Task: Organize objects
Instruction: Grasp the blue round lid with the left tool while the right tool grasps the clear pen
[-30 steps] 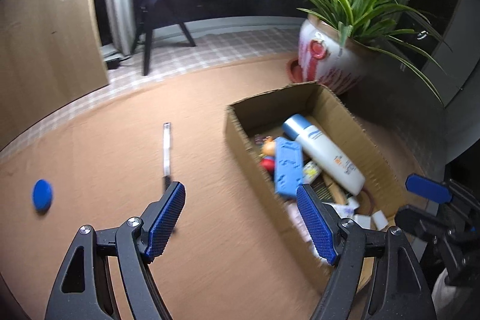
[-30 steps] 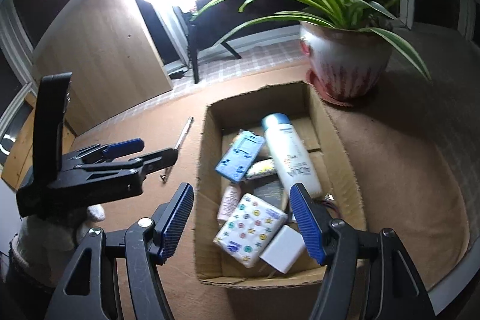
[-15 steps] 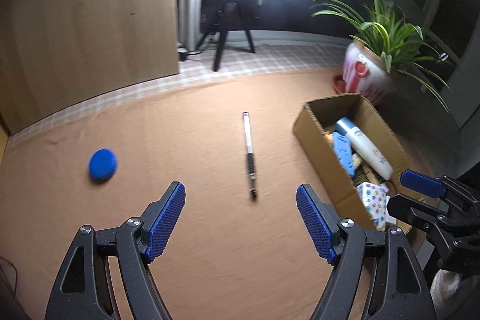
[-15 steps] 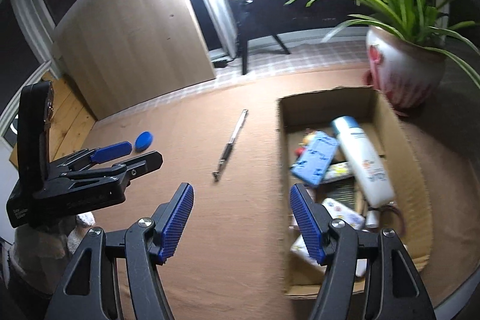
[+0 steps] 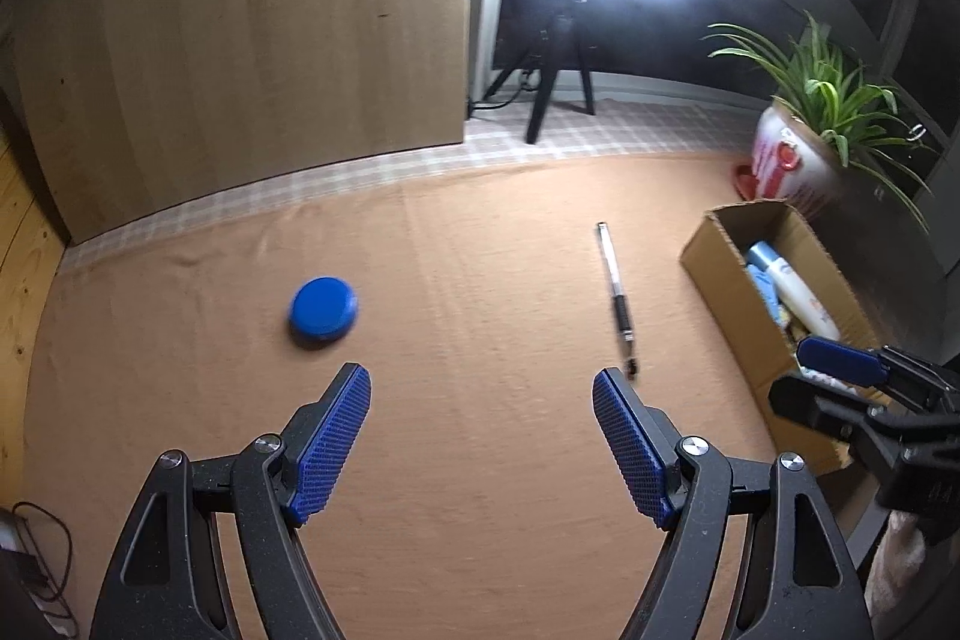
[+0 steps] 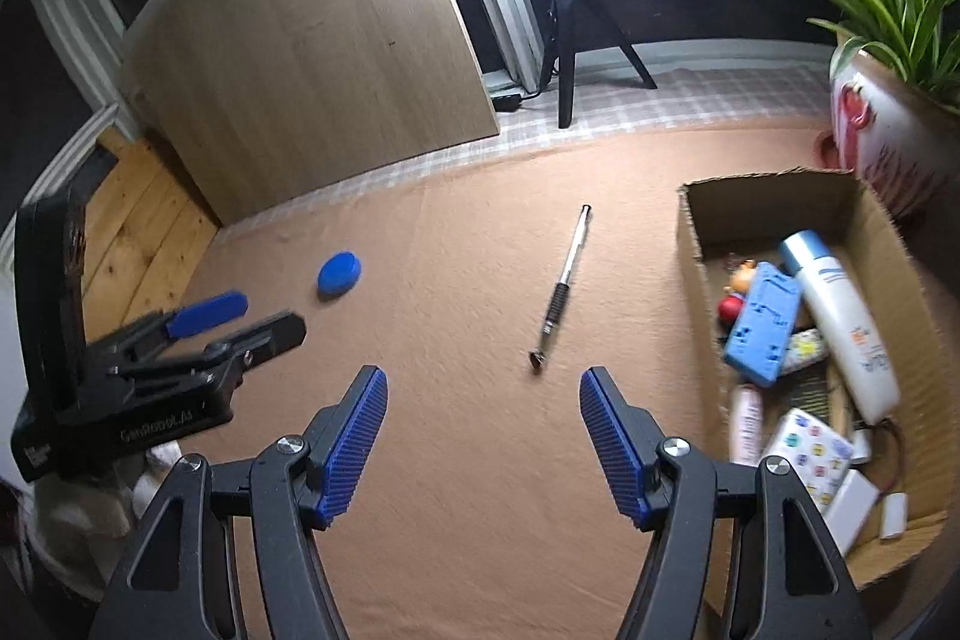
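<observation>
A blue round disc (image 5: 323,310) lies on the brown cloth, left of centre, just ahead of my left gripper (image 5: 482,400), which is open and empty. The disc also shows in the right wrist view (image 6: 339,273). A silver and black pen (image 5: 616,295) lies between the disc and the cardboard box (image 5: 729,304); it also shows in the right wrist view (image 6: 561,289). My right gripper (image 6: 483,400) is open and empty, above the cloth just before the pen's near tip. The box (image 6: 699,244) holds a white bottle (image 6: 840,322), a blue block (image 6: 762,331) and several small items.
A potted plant (image 6: 888,124) stands behind the box at the right. A ring light on a tripod (image 5: 561,40) and a wooden panel (image 5: 240,40) stand at the back. Wooden flooring (image 6: 138,232) borders the cloth on the left.
Both grippers have swung left, away from the box. The disc and pen have come toward the middle of both views. The box now sits at the right edge.
</observation>
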